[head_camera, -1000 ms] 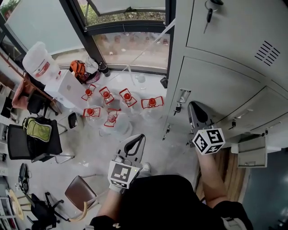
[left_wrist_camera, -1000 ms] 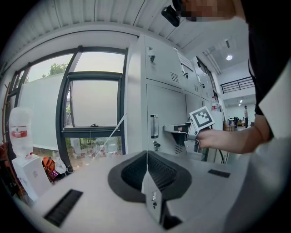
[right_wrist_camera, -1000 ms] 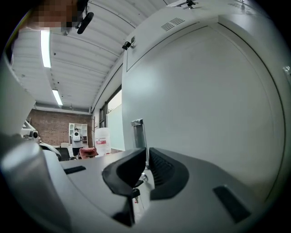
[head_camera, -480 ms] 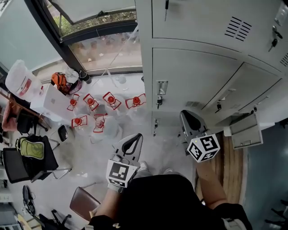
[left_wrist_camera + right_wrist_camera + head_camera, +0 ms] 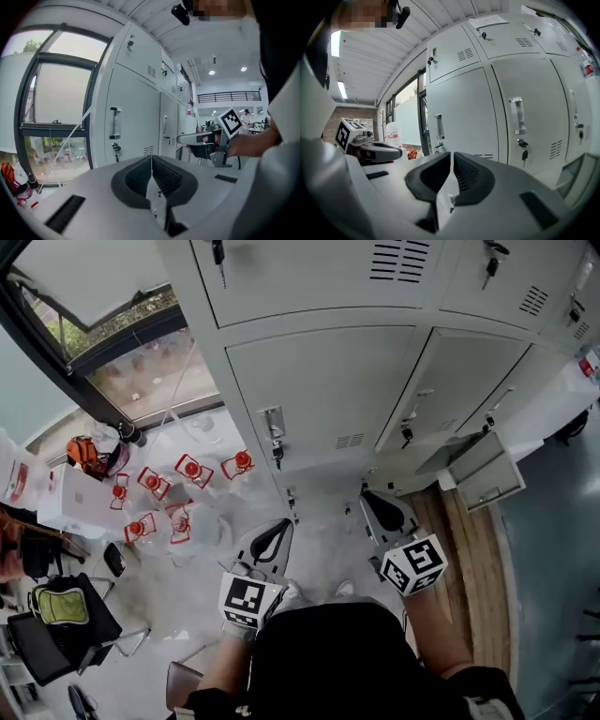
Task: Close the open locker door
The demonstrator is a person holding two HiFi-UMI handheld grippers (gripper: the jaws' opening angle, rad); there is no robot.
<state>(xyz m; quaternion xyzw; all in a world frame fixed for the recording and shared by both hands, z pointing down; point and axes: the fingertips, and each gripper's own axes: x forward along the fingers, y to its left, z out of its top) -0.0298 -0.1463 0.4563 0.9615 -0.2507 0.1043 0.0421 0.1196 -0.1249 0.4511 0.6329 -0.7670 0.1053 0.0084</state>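
Note:
Grey metal lockers [image 5: 319, 381] fill the top of the head view. One low locker door [image 5: 480, 472] at the right stands open, swung out over the floor; its edge also shows in the right gripper view [image 5: 577, 172]. My right gripper [image 5: 373, 499] is shut and empty, pointing at the locker bases, left of the open door and apart from it. My left gripper [image 5: 278, 531] is shut too, with nothing in it, below the tall door with a handle [image 5: 273, 424]. In their own views the left jaws [image 5: 151, 163] and the right jaws [image 5: 452, 164] meet.
Several water jugs with red caps [image 5: 178, 493] stand on the floor by the window at left. A chair with a green backpack [image 5: 61, 606] is at the lower left. A wooden floor strip [image 5: 464, 568] runs under the open door. Keys [image 5: 217, 255] hang in some locks.
The head view has swung to the right: the lockers moved left and now fill the top, the jugs slid left. Both grippers stay shut and nearly in place in the frame.

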